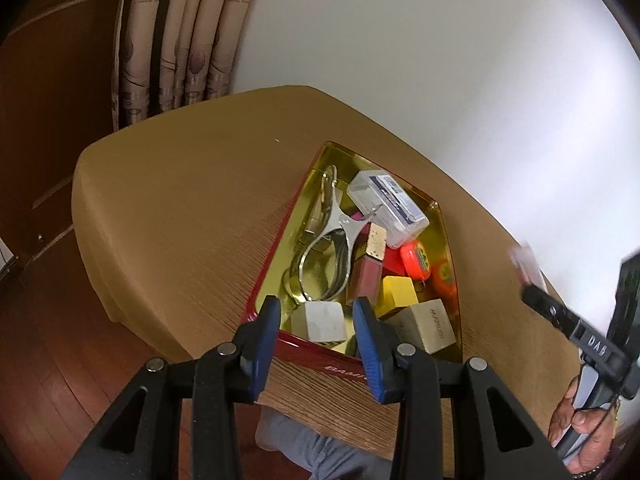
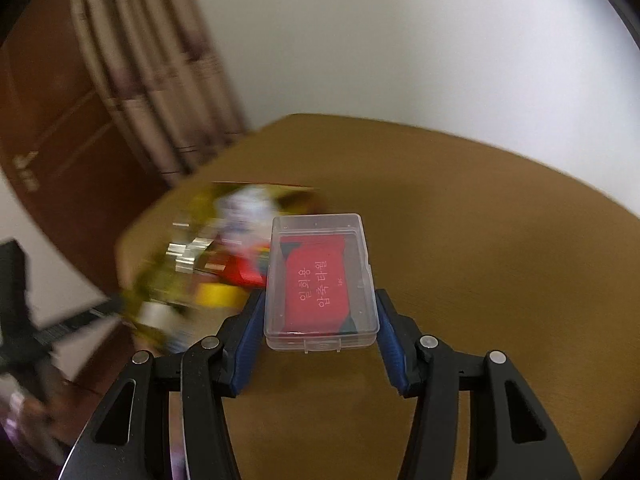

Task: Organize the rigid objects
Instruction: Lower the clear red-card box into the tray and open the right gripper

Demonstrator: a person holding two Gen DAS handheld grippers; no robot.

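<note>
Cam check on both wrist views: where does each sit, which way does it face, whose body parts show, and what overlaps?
Left wrist: sits behind the left gripper, open, looking forward and down over the near wall of the red tin on the wooden table; the person's right hand shows at right.
Right wrist: sits behind the right gripper, looking forward over the table; its blue pads clamp a clear plastic case with a red insert.
Shared: tin, table, curtain, white wall.
</note>
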